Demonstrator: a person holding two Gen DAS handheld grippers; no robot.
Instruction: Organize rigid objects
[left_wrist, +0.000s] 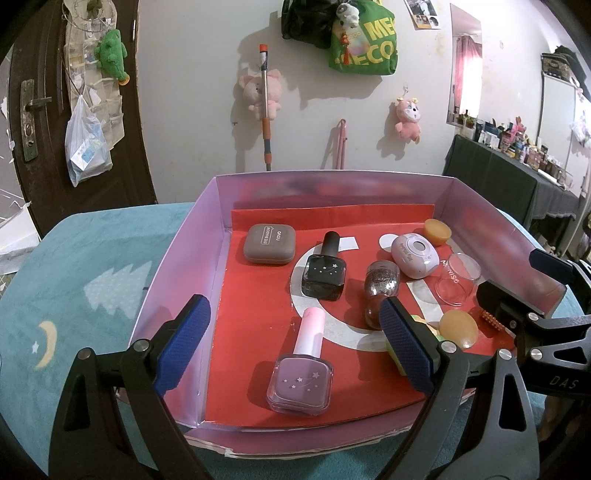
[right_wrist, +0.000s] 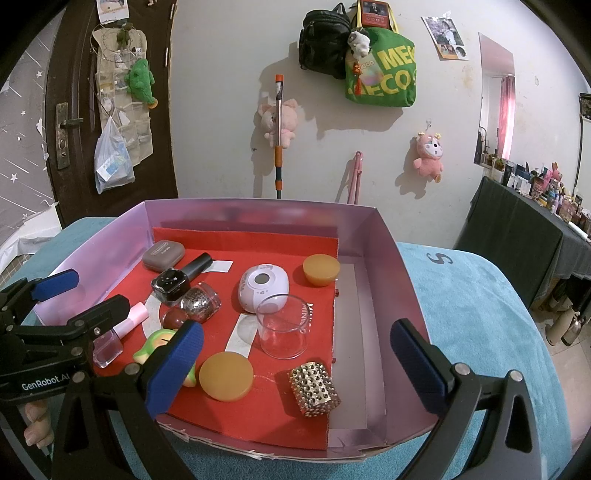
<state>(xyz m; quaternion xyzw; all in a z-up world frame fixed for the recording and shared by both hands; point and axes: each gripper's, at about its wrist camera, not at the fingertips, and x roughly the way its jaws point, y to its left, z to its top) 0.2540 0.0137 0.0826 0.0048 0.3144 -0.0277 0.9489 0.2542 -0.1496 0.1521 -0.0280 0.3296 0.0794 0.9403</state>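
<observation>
Nearest the cameras, the left hand-held gripper (left_wrist: 295, 343) stands wide open with nothing between its blue pads, poised over the near edge of the shallow lilac cardboard box (left_wrist: 173, 258); the right hand-held gripper (right_wrist: 295, 365) is likewise spread wide and empty.

Just beyond the left one lies a lilac square glass nail-polish bottle with a pale pink cap (left_wrist: 301, 380), on its side on the red paper lining. It looks small, hard and smooth, probably slippery on the glass; across the flat body sides seems the surest hold.

In front of the right one sit a gold studded cuff-like block (right_wrist: 314, 387) and a flat amber round lid (right_wrist: 226, 376), both rigid and light by the look of them.

Further in, a clear glass tumbler (right_wrist: 282, 326) stands upright: fragile, best pinched at the rim wall.

Beside it lie a white oval compact device (right_wrist: 263, 286), a glitter-filled jar (right_wrist: 200, 301) and a black square nail-polish bottle (left_wrist: 324, 277).

Farthest back rests a grey rounded eyeshadow case (left_wrist: 269, 244), and a second amber lid (right_wrist: 320, 269).

The box rests on a teal-towelled surface (left_wrist: 74, 277).
</observation>
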